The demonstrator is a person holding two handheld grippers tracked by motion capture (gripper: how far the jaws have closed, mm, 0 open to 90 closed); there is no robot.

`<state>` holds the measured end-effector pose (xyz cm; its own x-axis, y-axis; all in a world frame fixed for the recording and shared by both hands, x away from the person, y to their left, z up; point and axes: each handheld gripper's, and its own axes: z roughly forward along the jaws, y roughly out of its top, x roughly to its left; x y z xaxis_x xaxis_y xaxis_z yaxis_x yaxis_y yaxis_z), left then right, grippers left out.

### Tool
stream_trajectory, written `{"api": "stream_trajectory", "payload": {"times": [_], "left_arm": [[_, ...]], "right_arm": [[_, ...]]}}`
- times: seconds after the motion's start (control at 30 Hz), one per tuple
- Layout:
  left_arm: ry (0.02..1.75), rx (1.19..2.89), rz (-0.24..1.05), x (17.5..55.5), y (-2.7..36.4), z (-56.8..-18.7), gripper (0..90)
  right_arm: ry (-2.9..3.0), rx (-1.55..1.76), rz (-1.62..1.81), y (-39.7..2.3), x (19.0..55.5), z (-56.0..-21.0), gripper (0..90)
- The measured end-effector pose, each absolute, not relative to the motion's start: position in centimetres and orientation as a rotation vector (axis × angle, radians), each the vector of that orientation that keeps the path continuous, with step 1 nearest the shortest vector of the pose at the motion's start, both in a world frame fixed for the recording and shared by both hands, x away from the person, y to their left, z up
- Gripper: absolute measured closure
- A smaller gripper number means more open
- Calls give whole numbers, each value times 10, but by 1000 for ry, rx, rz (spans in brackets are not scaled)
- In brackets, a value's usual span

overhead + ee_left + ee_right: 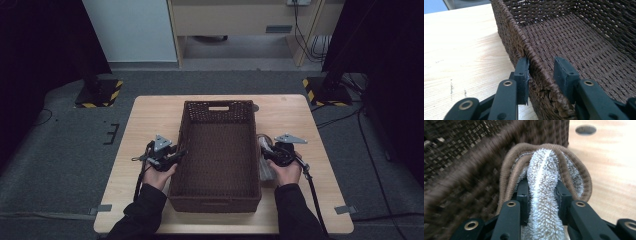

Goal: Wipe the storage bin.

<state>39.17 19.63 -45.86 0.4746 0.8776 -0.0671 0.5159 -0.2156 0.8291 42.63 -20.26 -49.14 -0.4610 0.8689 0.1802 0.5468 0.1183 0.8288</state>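
1. The left claw (179, 153) sits at about 9 o'clock of the basket (218, 204), held by the person's left hand (159, 175) at the near-left of the bench (295, 112).
2. In the left gripper view its jaws straddle the basket's left rim (537, 67): one pad is outside and touching the weave, while the other stands inside with a gap to the wall. The claw is apart, not pressing on the rim.
3. The right claw (266, 153) is at about 3 o'clock of the basket, just beside its right wall, in the person's right hand (287, 172).
4. It is clamped on a folded grey towel (544, 195) with brown edging; the pile bulges up between the jaws.
5. The towel hangs just outside the basket's right wall, above the bench.
6. The brown woven basket lies lengthwise in the middle of the bench, its inside bare.
7. Farther, at 12 o'clock, the basket's far wall shows a handle slot (218, 108).
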Motion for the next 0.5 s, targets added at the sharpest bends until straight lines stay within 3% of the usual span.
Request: {"api": "stream_trajectory", "payload": {"times": [0.3,0.5], "left_arm": [[1161,1864,536,395,199,-459,618],[1164,1839,580,394,204,-458,428]], "right_arm": [[2071,1414,1204,-203,434,-508,713],[1979,1382,1272,-224,428,-473,714]]}}
